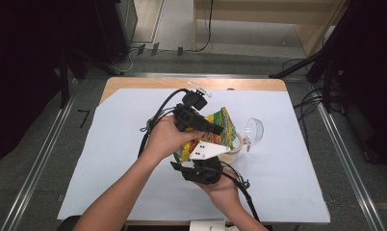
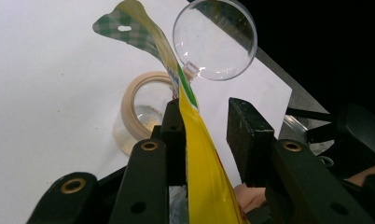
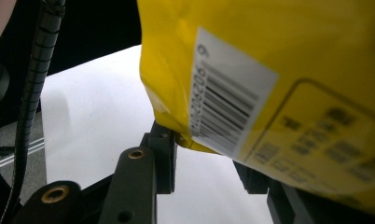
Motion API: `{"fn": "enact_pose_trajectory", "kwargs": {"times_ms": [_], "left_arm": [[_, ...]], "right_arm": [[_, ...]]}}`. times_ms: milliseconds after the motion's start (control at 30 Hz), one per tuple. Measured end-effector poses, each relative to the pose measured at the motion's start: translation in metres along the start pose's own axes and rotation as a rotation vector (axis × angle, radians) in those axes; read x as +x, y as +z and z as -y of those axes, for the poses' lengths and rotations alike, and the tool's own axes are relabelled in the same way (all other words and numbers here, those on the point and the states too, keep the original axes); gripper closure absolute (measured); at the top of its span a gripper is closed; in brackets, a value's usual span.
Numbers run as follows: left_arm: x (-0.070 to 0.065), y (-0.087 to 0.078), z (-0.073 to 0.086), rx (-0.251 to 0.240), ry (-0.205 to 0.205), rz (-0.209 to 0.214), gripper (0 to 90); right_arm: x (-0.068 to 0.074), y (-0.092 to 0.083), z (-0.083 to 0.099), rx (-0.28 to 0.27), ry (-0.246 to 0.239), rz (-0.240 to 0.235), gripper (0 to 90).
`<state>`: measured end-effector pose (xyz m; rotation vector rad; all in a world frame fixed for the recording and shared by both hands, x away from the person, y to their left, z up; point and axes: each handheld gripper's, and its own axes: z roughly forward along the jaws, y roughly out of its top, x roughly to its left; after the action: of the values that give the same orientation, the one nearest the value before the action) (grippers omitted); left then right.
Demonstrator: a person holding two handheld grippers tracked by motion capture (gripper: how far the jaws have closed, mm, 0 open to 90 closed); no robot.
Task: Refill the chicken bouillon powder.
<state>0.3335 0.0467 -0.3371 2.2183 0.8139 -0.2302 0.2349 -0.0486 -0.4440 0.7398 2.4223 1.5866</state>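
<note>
Yellow, crinkly and light, the snack pouch (image 1: 219, 129) at centre frame seems loosely flanked by both grippers' part-spread jaws, best pinched at its flat seams.

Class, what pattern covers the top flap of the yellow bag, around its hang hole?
Green-and-white check on the bag's top flap, clearest in the left gripper view.

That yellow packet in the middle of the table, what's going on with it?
A person holds a yellow packet above a small jar with two hand-held grippers. The left gripper has the packet's upper part between its jaws, touching one while the other stands clear. The right gripper supports the lower end. The jar is open, its clear hinged lid tipped back on the white sheet.
</note>
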Motion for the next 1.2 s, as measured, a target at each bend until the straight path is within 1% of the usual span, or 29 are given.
{"fn": "enact_pose_trajectory", "kwargs": {"times_ms": [233, 367, 500, 700, 933, 1033, 1133, 1200], "left_arm": [[-0.0015, -0.002, 0.0005, -0.006, 0.009, -0.005, 68.5], [-0.0003, -0.0027, 0.0003, -0.008, -0.001, 0.003, 68.5], [-0.0006, -0.0027, 0.0005, -0.008, 0.007, 0.001, 68.3], [-0.0004, -0.0038, 0.0003, -0.019, 0.003, 0.002, 68.1], [-0.0007, -0.0046, 0.0001, -0.017, 0.005, -0.003, 68.5], [-0.0013, -0.0049, 0.0002, -0.02, 0.006, -0.001, 68.4], [-0.0019, -0.0056, 0.0003, -0.02, 0.009, -0.008, 68.5], [-0.0025, -0.0057, 0.0004, -0.025, 0.011, -0.004, 68.6]], "right_arm": [[0.0005, 0.0009, -0.0013, -0.005, 0.018, 0.004, 65.2], [0.0013, 0.0003, -0.0029, 0.0, 0.031, 0.0, 65.2], [0.0015, 0.0003, -0.003, 0.002, 0.031, -0.001, 65.2], [0.0018, 0.0002, -0.0039, 0.0, 0.036, -0.002, 65.3], [0.0025, 0.0007, -0.0039, 0.0, 0.04, 0.0, 65.0], [0.0031, 0.001, -0.0041, -0.004, 0.043, -0.002, 62.2], [0.0037, 0.0012, -0.004, -0.006, 0.037, 0.006, 64.4], [0.003, 0.001, -0.0039, -0.005, 0.032, 0.008, 65.2]]}}
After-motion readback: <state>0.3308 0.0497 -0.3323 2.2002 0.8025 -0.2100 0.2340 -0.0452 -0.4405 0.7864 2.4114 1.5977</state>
